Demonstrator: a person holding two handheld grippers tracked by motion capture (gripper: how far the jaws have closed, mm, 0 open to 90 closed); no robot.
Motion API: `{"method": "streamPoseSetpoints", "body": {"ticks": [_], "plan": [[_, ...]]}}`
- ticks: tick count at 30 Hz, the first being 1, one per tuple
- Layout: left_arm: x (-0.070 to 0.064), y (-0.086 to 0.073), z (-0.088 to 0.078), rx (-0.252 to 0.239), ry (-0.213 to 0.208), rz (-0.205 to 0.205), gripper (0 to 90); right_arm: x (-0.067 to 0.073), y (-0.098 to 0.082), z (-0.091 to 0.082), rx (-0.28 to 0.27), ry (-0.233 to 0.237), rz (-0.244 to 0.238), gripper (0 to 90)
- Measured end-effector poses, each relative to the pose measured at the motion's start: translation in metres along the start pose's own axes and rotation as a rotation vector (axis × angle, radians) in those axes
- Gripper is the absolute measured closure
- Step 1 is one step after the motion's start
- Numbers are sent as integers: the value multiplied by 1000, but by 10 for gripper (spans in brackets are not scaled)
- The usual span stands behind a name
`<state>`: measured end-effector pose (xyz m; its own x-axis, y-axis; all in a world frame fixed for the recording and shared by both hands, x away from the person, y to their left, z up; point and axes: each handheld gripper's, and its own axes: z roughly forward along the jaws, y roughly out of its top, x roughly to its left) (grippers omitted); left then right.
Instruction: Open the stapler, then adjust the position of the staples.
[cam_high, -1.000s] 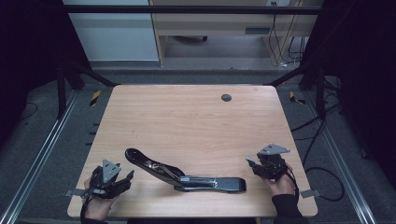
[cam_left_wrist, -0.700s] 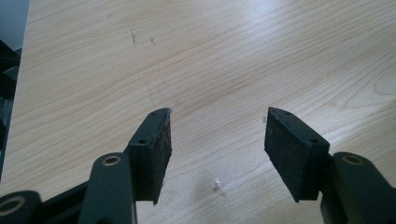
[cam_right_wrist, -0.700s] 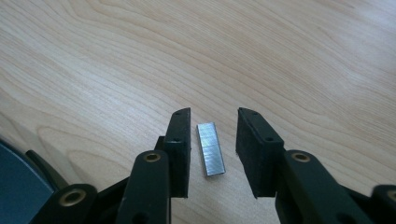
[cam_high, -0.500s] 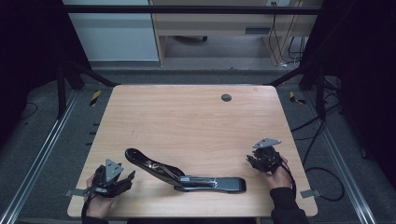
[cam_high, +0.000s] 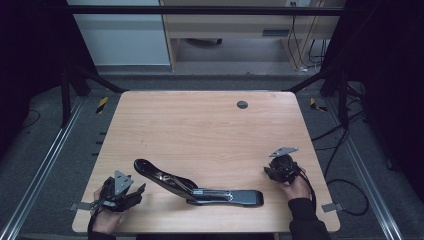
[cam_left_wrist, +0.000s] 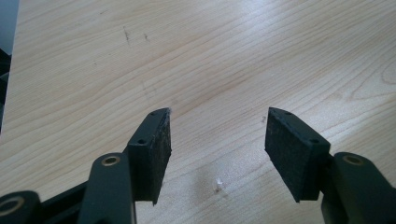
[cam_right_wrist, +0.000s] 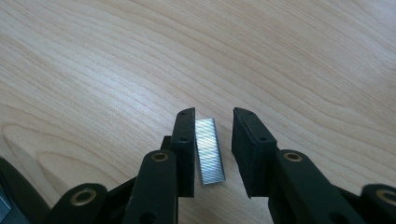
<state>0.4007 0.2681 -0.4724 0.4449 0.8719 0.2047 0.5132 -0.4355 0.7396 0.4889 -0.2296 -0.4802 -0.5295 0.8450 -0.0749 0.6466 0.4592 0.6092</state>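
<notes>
The right gripper (cam_right_wrist: 212, 140) has a strip of staples (cam_right_wrist: 209, 150) between its fingers (cam_right_wrist: 185, 140). The strip lies flat on the table (cam_right_wrist: 116, 56), silver and ribbed, lengthwise along the jaws. It sits just beside the left-hand pad in the right gripper view, perhaps touching it, and a gap of bare wood shows between it and the other pad. The jaws stand narrow and have just been closing, with the strip between them, but the pads do not both press on it. Beyond the fingertips lies plain wood.

In the high view the right gripper (cam_high: 281, 169) is at the near right part of the table (cam_high: 200, 130), the hand (cam_high: 296, 189) behind it at the edge. To the left of its fingers, well apart, lies a black stapler (cam_high: 197, 186), swung open: its base flat along the near edge, its arm angled away toward the left gripper (cam_high: 136, 192). The arm's tip ends near that gripper's fingers.

The left gripper (cam_left_wrist: 217, 135) holds its fingers (cam_left_wrist: 154, 144) wide apart with bare wood between them and a small pale fleck on the table close to the pads. Beyond them is wood grain out to the table's edge.

Far past both grippers, a dark round cap (cam_high: 242, 104) sits in the table near its far edge.
</notes>
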Motion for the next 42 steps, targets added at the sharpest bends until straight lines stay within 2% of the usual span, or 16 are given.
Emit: {"method": "streamPoseSetpoints", "body": {"ticks": [2,5,8,13,16,20,21,25,27,31,33,34,36,39,42], "plan": [[0,0,0,-1,0,-1,402,1,0,0,9,18,8,709],[1,0,0,2,-2,1,402,0,0,1,14,16,-2,718],[0,0,1,4,-6,2,401,-2,0,-1,10,30,8,735],[-1,0,1,7,-2,7,400,-4,0,-1,37,63,37,760],[-1,0,1,11,1,11,399,-5,0,0,34,61,20,773],[-2,1,2,13,0,14,399,-5,0,-1,44,75,32,776],[-2,1,2,11,1,13,399,-5,0,-1,36,68,18,776],[-2,1,1,13,2,15,398,-6,-1,-6,13,76,22,777],[-1,1,1,13,1,16,399,-7,-2,-11,10,93,49,777],[-2,0,0,12,1,18,397,-9,-6,-21,-2,120,60,777],[-2,0,0,13,0,18,397,-8,-9,-25,-6,121,46,777],[-2,0,1,14,0,19,397,-8,-12,-26,-25,115,17,777],[-2,0,1,16,-1,21,397,-8,-18,-30,-49,122,-6,777],[-2,0,1,17,-1,22,397,-9,-25,-33,-51,133,-5,776],[-2,0,1,18,-1,24,397,-10,-31,-35,-55,141,-24,777]]}}
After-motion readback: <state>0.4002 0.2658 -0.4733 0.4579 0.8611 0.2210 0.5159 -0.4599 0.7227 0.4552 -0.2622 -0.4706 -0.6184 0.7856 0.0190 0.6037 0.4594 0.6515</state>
